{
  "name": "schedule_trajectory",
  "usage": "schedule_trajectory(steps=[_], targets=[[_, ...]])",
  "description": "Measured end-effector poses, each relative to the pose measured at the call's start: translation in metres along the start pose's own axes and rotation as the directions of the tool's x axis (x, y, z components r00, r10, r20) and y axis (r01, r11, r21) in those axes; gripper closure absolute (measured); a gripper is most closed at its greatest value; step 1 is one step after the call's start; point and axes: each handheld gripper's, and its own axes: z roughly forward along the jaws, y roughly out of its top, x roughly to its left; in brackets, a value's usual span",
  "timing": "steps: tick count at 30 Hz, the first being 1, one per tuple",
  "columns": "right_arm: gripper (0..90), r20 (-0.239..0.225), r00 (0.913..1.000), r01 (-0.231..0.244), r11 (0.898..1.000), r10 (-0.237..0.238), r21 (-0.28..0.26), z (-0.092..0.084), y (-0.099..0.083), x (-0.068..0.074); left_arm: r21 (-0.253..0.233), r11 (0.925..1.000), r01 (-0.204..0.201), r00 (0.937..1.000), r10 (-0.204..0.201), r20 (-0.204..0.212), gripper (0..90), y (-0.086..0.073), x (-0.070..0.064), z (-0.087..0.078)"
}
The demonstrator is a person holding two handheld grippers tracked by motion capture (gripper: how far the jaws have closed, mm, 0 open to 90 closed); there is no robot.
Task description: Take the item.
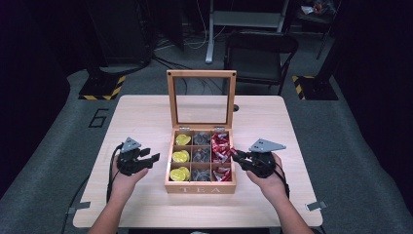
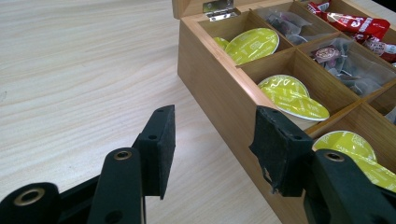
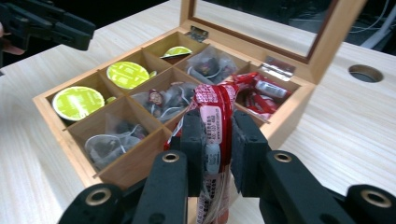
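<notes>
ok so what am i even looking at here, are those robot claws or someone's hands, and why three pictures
They are hand-held tools, not a robot. A person at a table holds a two-jaw gripper in each hand: the left gripper and the right gripper.

The high view comes from a fixed camera above the person, looking down on the table. The other two come from small cameras riding on each gripper, looking along its black jaws.

On the table stands a wooden tea box with its glass lid raised. Its compartments hold yellow-green capsules, clear tea sachets and red packets.

The right gripper is shut on one red packet, held above the box's right side. The left gripper's jaws stand open beside the box's left wall with nothing between them.
</notes>
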Motion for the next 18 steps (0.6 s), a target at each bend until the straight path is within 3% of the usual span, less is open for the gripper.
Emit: schedule_trajectory(steps=[18], targets=[[76.2,0.103,0.9937,-0.043,0.999,0.045,-0.014,-0.015,-0.008,-0.025,-0.006,1.0,0.007,1.0,-0.007,-0.002,49.1,0.0,0.001,0.0]])
